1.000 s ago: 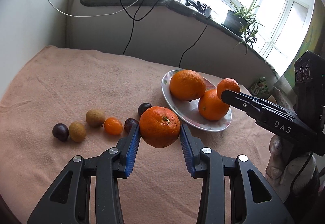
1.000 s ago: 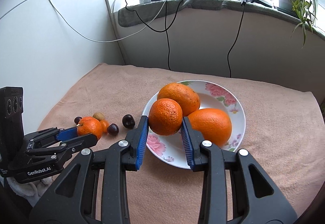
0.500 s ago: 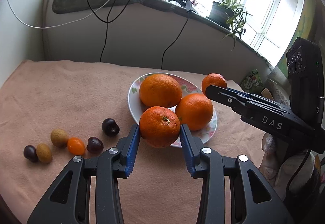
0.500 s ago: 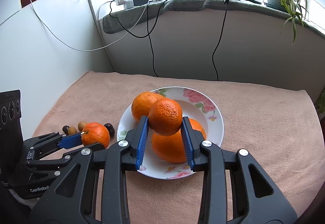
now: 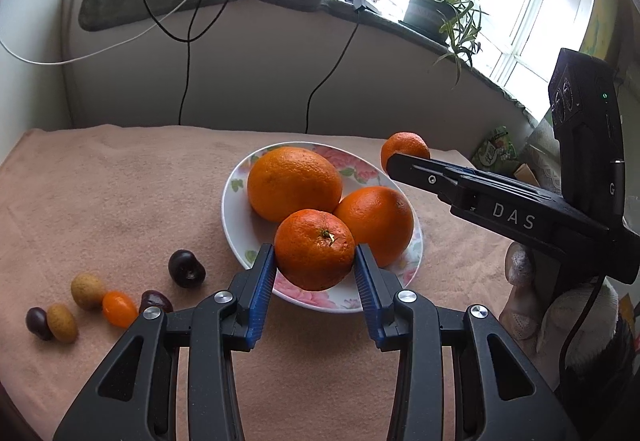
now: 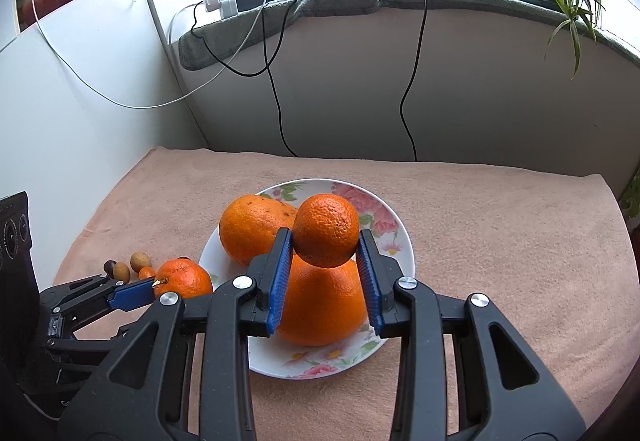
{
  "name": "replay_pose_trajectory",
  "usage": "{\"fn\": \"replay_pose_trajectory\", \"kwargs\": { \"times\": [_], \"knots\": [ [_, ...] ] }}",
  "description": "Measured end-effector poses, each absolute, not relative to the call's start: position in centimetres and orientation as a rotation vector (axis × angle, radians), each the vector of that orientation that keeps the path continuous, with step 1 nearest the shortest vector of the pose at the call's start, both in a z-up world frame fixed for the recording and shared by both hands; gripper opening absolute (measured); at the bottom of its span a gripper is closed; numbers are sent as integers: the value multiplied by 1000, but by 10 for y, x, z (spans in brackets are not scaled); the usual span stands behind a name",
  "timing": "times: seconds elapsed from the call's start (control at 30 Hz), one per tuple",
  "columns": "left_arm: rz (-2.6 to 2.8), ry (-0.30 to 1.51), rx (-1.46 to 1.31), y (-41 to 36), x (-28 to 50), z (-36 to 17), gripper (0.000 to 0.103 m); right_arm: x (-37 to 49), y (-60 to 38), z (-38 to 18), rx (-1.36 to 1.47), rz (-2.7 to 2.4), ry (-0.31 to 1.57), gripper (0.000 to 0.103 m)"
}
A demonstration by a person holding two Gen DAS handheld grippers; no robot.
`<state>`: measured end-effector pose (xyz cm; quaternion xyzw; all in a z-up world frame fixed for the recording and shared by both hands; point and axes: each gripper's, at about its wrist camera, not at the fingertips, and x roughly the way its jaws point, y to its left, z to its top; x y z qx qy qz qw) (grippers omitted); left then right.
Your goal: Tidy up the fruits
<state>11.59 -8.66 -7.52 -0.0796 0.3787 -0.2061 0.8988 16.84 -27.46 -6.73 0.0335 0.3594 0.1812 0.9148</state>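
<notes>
A floral white plate (image 5: 234, 201) (image 6: 402, 241) on the peach cloth holds two large oranges (image 5: 294, 183) (image 5: 376, 225). My left gripper (image 5: 315, 267) is shut on a tangerine (image 5: 315, 249) and holds it over the plate's near rim. My right gripper (image 6: 323, 255) is shut on another tangerine (image 6: 326, 229) and holds it above the plate, over the front orange (image 6: 322, 305). The right gripper also shows in the left wrist view (image 5: 404, 157), the left one in the right wrist view (image 6: 160, 287). Several small fruits lie on the cloth left of the plate.
Among the small fruits are a dark cherry (image 5: 186, 268), a kumquat (image 5: 119, 307) and tan longans (image 5: 87, 285). A wall with hanging cables (image 5: 186, 81) and a sill with a potted plant (image 5: 430, 11) bound the table behind. A white wall (image 6: 80, 121) stands at the left.
Both grippers have moved with their tangerines toward and over the plate. The left one came from the small fruits to the plate's near rim. The right one has risen above the oranges.
</notes>
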Motion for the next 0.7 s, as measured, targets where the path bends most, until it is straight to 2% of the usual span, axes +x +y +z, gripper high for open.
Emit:
{"fn": "replay_pose_trajectory", "kwargs": {
  "times": [0.7],
  "knots": [
    [-425,808,-144,-97,126,-79,39,187,-265,-74,41,374,778,36]
  ]
}}
